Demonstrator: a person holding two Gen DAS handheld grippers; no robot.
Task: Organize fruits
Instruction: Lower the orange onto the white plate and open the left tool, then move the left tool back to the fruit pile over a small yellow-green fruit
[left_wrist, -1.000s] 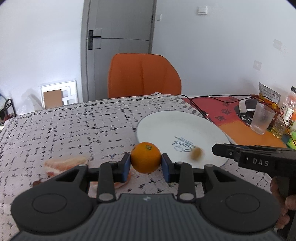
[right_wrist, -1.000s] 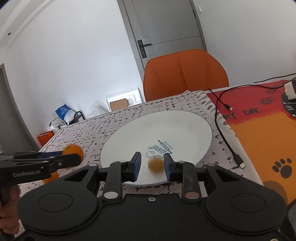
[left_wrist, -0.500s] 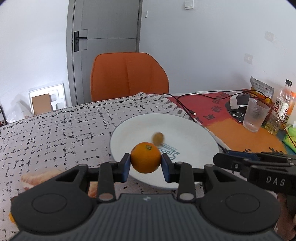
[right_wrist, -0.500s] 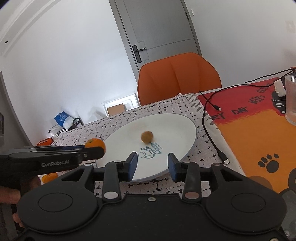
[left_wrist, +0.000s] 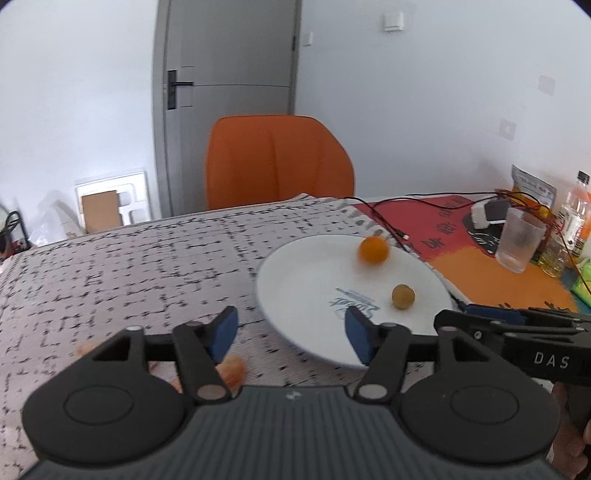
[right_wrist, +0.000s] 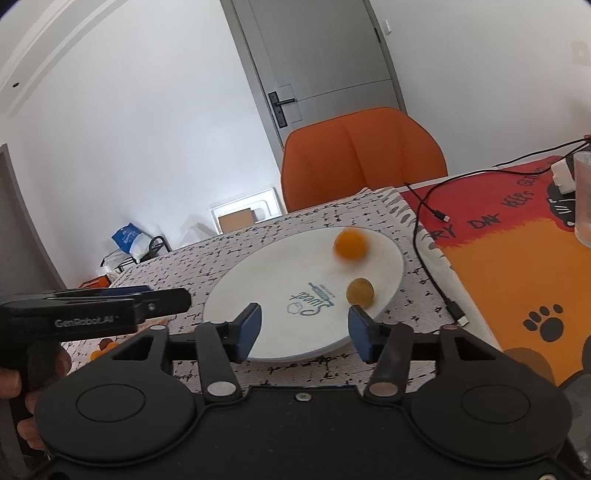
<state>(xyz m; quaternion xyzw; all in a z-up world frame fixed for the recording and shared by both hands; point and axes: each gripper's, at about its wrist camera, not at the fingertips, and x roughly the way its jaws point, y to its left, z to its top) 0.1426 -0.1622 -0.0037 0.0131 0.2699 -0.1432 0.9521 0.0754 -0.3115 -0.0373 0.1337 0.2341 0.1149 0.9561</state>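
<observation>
- Left gripper (left_wrist: 288, 334): fingers (left_wrist: 223, 332) opening, nothing between them. It sits over the near-left rim of the plate (left_wrist: 295, 291).
- Right gripper (right_wrist: 303, 332): fingers (right_wrist: 249, 328) also opening, empty. It sits at the plate's near edge; the gap frames bare plate and the printed logo.
- Orange (left_wrist: 373, 250): on the plate, far side near the rim, motion-blurred in both views. Clear of both grippers.
- Small brownish-yellow fruit (left_wrist: 403, 296): on the plate, right of centre, nearer than the orange, just right of the logo. In the right wrist view it is just beyond the right finger tip; can't tell if they touch.
- Plate: white, flat on the patterned tabletop (left_wrist: 129, 266) cloth, its right edge close to the red/orange mat (left_wrist: 480, 273).
- Orange-coloured pieces (left_wrist: 232, 371): on the cloth at near left, partly hidden behind the left gripper's body. Too blurred to identify.
- Black cable (right_wrist: 424, 229): runs across the mat, passing just right of the plate.
- Far right on the mat: ribbed glass (left_wrist: 519, 243), bottles (left_wrist: 576, 218) and a snack bag (left_wrist: 532, 188).
- Orange chair (left_wrist: 277, 160) at the far side of the tabletop, grey door (left_wrist: 229, 92) behind it.
- A hand (right_wrist: 22, 376) on the left gripper's handle shows in the right wrist view.
</observation>
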